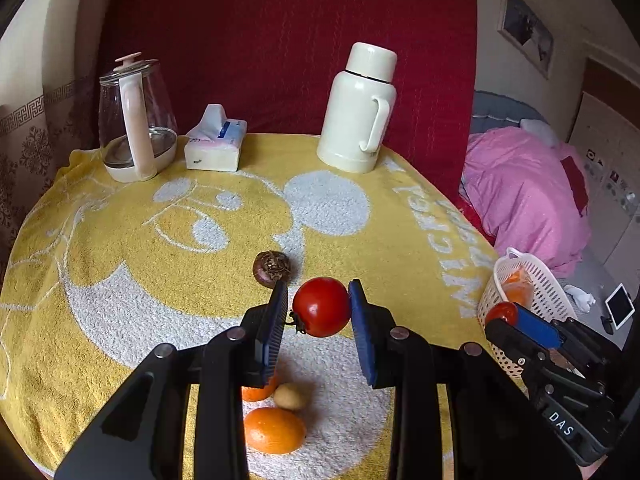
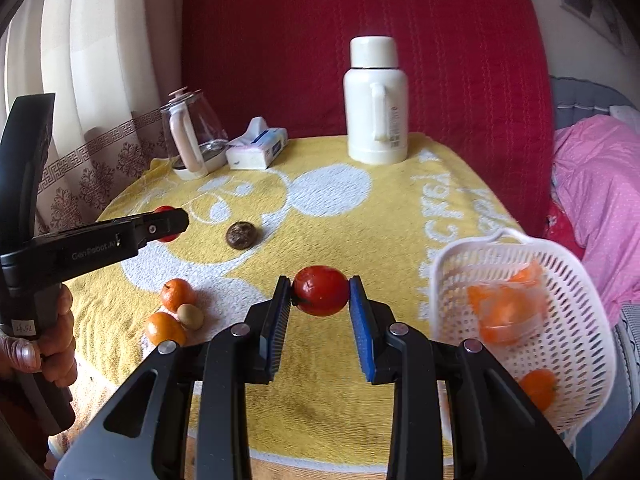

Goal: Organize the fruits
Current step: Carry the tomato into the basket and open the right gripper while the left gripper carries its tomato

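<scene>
My left gripper (image 1: 319, 307) is shut on a red tomato (image 1: 321, 306) and holds it above the yellow towel. My right gripper (image 2: 320, 291) is shut on a second red tomato (image 2: 320, 290), left of the white basket (image 2: 576, 280). The basket holds orange fruit (image 2: 505, 312) and stands at the table's right edge. The right gripper (image 1: 505, 314) also shows in the left wrist view beside the basket (image 1: 540, 284). Two oranges (image 2: 178, 293) (image 2: 165, 328), a small tan fruit (image 2: 190, 315) and a dark brown fruit (image 2: 239, 235) lie on the towel.
A yellow towel (image 2: 360, 232) covers the table. A cream thermos (image 2: 376, 100), a tissue pack (image 2: 256, 148) and a glass kettle (image 2: 192, 136) stand along the back. A red cloth hangs behind. A pink blanket (image 2: 600, 184) lies on the right.
</scene>
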The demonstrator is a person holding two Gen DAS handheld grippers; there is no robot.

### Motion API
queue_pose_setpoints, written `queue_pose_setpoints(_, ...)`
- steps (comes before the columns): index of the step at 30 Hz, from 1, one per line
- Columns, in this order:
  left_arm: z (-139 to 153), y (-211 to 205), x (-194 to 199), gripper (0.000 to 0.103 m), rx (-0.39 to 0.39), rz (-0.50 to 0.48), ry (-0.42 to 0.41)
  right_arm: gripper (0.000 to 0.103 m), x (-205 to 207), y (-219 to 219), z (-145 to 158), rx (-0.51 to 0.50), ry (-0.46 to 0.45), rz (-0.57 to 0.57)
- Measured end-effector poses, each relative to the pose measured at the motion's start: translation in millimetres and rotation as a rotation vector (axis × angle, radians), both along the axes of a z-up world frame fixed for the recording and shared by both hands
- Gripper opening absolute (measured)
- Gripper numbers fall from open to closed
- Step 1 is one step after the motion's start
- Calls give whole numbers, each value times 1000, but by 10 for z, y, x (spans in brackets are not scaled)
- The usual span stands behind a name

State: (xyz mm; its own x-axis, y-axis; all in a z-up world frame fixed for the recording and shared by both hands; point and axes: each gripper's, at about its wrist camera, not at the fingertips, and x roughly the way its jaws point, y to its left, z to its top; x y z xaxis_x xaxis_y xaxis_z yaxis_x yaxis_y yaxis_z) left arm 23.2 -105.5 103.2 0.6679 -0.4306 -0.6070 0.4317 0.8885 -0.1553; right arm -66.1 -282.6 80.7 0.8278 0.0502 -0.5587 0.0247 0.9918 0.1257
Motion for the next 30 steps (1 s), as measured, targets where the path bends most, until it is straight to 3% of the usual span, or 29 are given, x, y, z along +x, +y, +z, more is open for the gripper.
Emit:
queue_pose_setpoints(14, 81, -531, -158, 32, 30, -97, -27, 31, -244, -636, -8, -22, -11, -153)
queue_pose_setpoints(30, 109, -1097, -289, 31, 64, -203, -45, 32, -358, -1086, -143, -8, 19, -244)
